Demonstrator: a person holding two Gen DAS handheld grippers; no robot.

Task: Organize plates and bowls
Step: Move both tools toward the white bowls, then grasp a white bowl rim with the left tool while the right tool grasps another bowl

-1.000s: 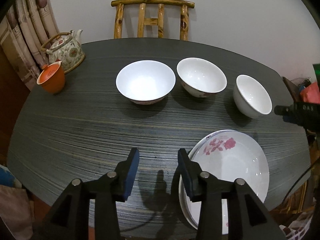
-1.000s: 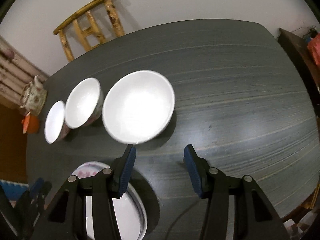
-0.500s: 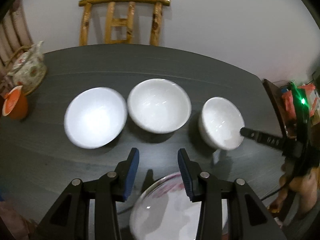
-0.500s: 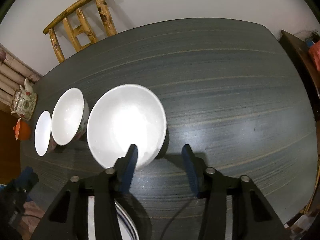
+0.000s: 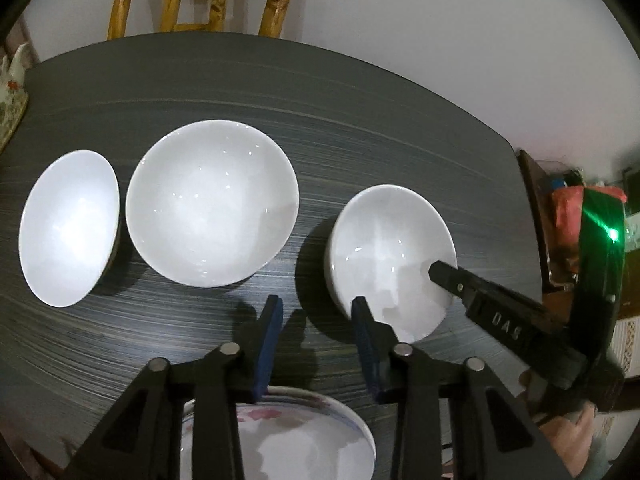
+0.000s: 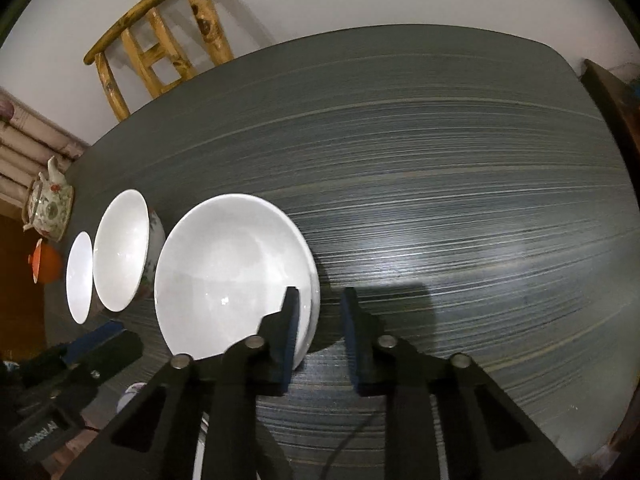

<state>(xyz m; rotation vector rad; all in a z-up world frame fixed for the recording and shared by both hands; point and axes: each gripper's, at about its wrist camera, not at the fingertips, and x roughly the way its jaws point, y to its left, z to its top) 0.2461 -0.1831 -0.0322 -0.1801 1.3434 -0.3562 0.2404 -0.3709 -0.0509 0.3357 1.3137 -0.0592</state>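
My right gripper (image 6: 318, 320) is spread, straddling the near rim of the rightmost bowl (image 6: 228, 276): one finger inside the bowl, the other outside over the bench (image 6: 460, 184); whether either pad touches the rim I cannot tell. My left gripper (image 5: 316, 324) is also spread and holds nothing, hovering over bare bench just left of that same bowl (image 5: 390, 258).

View differences: the left wrist view shows the right gripper's finger reaching into the bowl from the right, and a floral plate (image 5: 288, 440) directly beneath the left gripper. The right wrist view shows only a sliver of that plate (image 6: 132, 394), but adds an orange cup (image 6: 46, 266) and the whole floral teapot (image 6: 48, 206) at the bench's far left.

Three white bowls stand upright, mouths up, in a row across the bench: rightmost, middle bowl (image 5: 212, 202), left bowl (image 5: 68, 226).

Bench: dark, streaked grain. Behind it, a bamboo chair (image 6: 160, 36) against a pale wall.
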